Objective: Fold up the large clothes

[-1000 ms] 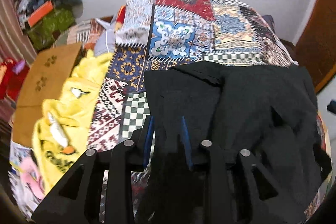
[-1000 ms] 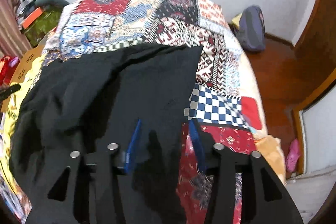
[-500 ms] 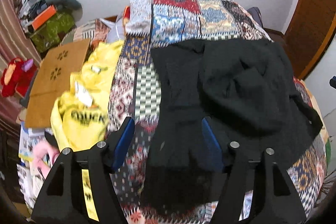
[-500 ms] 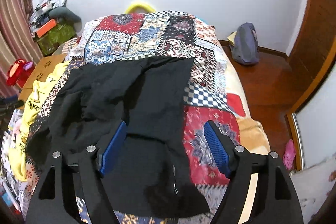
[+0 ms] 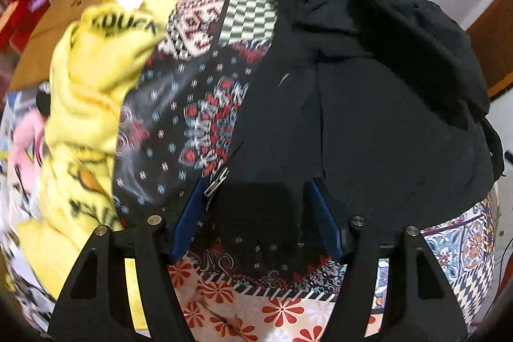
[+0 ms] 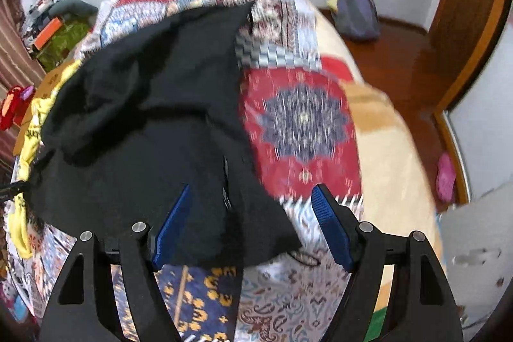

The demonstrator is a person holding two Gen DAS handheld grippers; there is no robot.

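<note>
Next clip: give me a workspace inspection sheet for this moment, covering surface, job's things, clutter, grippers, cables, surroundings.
Surface: bed under a multicoloured patchwork quilt.
Job's things: large black garment spread rumpled on the quilt.
Clutter: crumpled yellow printed cloth beside it; brown cardboard sheet.
Grippers: left gripper open over the garment's near edge; right gripper open likewise.
Cables: nothing seen.
Surroundings: white wall, wooden floor, grey-blue bag on it.

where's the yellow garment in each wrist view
Left wrist: the yellow garment fills the left side, beside the black garment.
Right wrist: only a strip of it shows at the far left edge, behind the black garment.
Shared landmark: the patchwork bedspread.
</note>
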